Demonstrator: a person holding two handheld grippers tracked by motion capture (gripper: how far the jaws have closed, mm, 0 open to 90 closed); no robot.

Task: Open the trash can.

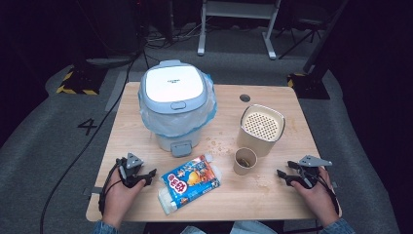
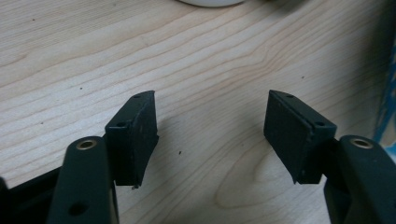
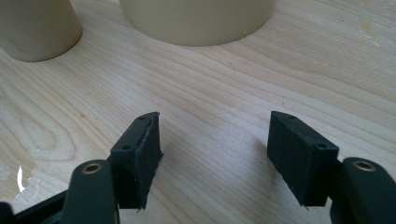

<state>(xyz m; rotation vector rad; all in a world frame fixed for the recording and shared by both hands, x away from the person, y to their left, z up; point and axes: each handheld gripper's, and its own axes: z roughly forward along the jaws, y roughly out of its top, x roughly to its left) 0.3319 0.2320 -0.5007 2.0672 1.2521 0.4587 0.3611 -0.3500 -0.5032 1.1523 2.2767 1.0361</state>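
Observation:
My left gripper (image 1: 148, 175) rests on the wooden table (image 1: 146, 97) near its front left, held by a hand; its jaws stand apart with only bare wood between them (image 2: 210, 126). My right gripper (image 1: 283, 176) lies at the front right, open and empty as well (image 3: 215, 144). Between the two lies a blue snack packet (image 1: 190, 183) with a clear end. A small paper cup (image 1: 244, 161) stands in front of a beige container (image 1: 262, 129) with a perforated lid; their bases, the cup (image 3: 35, 28) and the container (image 3: 196, 21), show ahead of the right gripper.
A white lidded bin (image 1: 176, 105) lined with a blue bag stands at the table's back left. Crumbs are scattered by the cup. A dark round hole (image 1: 245, 98) sits near the far edge. Cables and stands crowd the floor beyond.

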